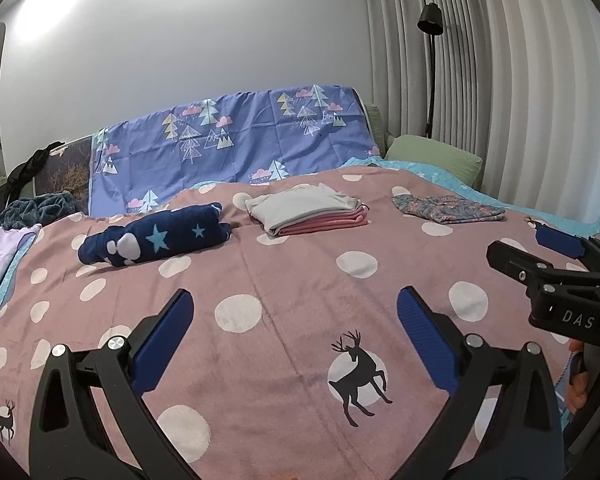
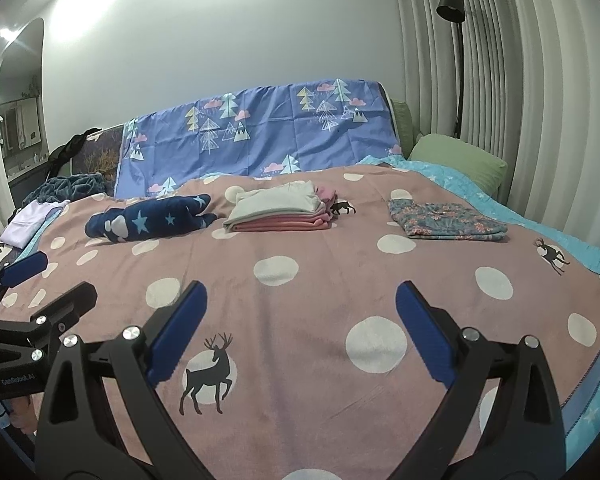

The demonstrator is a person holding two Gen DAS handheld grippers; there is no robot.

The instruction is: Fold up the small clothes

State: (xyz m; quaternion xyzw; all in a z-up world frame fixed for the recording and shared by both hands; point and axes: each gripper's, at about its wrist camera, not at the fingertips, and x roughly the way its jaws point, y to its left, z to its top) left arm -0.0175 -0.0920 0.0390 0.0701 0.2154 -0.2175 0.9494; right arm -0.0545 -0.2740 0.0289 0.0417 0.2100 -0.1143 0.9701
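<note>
A navy star-patterned garment (image 1: 156, 238) (image 2: 148, 220) lies bunched on the pink dotted blanket (image 1: 300, 312) (image 2: 320, 288), far left. A folded stack (image 1: 308, 210) (image 2: 280, 210) of grey and pink clothes lies in the middle. A folded floral garment (image 1: 448, 206) (image 2: 444, 220) lies far right. My left gripper (image 1: 294, 312) is open and empty above the near blanket; it also shows at the left of the right wrist view (image 2: 48, 280). My right gripper (image 2: 300, 308) is open and empty; it also shows at the right of the left wrist view (image 1: 532, 248).
A blue tree-print sheet (image 1: 236, 148) covers the headboard. A green pillow (image 1: 436, 158) lies at the far right by the curtains, with a black floor lamp (image 1: 430, 20). A lilac cloth (image 1: 0, 252) and a dark teal blanket (image 1: 32, 208) lie at the left edge.
</note>
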